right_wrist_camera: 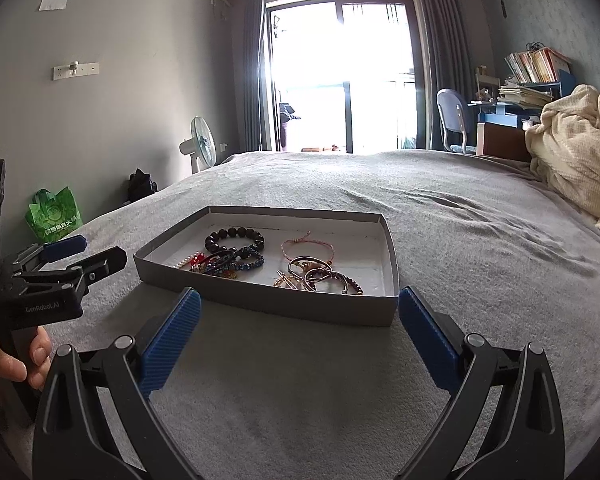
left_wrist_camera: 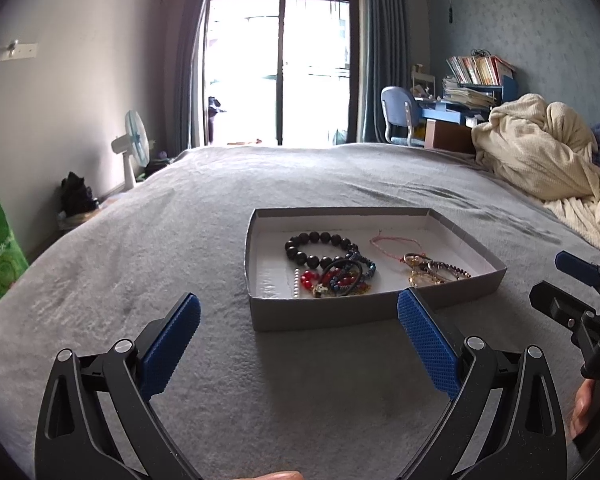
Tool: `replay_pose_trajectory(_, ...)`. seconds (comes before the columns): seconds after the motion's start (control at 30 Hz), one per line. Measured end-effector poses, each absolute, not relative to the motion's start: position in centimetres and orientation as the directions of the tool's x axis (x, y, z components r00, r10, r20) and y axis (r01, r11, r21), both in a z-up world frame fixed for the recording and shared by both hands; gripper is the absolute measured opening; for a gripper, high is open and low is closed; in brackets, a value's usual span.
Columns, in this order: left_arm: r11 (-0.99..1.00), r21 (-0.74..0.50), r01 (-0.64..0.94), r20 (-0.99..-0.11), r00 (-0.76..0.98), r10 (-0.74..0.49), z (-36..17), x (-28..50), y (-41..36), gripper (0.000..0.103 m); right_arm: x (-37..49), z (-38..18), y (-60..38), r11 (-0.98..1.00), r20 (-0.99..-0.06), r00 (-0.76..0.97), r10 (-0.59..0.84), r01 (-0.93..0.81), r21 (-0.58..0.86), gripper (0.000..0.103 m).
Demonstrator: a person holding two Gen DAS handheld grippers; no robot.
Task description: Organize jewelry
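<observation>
A shallow grey box [left_wrist_camera: 374, 308] sits on the grey bed [left_wrist_camera: 180, 240], and all the jewelry in view lies inside it: a black bead bracelet [left_wrist_camera: 320, 246] toward the back, a tangle of red, blue and pearl pieces [left_wrist_camera: 336, 278] in the near left corner, a thin pink cord bracelet [left_wrist_camera: 394, 246], and a knot of gold-toned pieces [left_wrist_camera: 436, 272] at the right. Both claws hover short of the box's near wall, the left claw [left_wrist_camera: 298, 344] and the right claw [right_wrist_camera: 300, 340] each spread wide and holding nothing. This layout would suit either jewelry gathered into the box already or a pile waiting to be sorted within it, so no one move is settled. Any pick from here, in this judgement, would go best from above on a lone piece such as the black beads or the pink cord, pinching a single strand; the overlapped heaps would likely lift together and snag. The left wrist view shows the pearl strand against the box wall and the right claw at its edge; the right wrist view shows the gold cluster as separate rings and a clip, plus the hand [right_wrist_camera: 20, 360] gripping the left tool.
</observation>
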State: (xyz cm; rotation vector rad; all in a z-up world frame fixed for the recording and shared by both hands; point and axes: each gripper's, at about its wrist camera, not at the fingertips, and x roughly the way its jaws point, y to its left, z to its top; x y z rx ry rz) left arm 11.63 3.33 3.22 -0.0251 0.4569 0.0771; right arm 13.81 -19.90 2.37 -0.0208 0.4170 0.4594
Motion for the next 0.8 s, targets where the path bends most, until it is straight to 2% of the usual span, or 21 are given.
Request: replay_pose_trajectory(0.8, 0.997, -0.001, -0.073, -0.446, 0.893, 0.065, 3.09, 11.61, 3.17, 0.098, 13.83, 2.38, -19.93, 0.898, -0.396, 0.813, 0.426, -0.435, 0.074, 0.098)
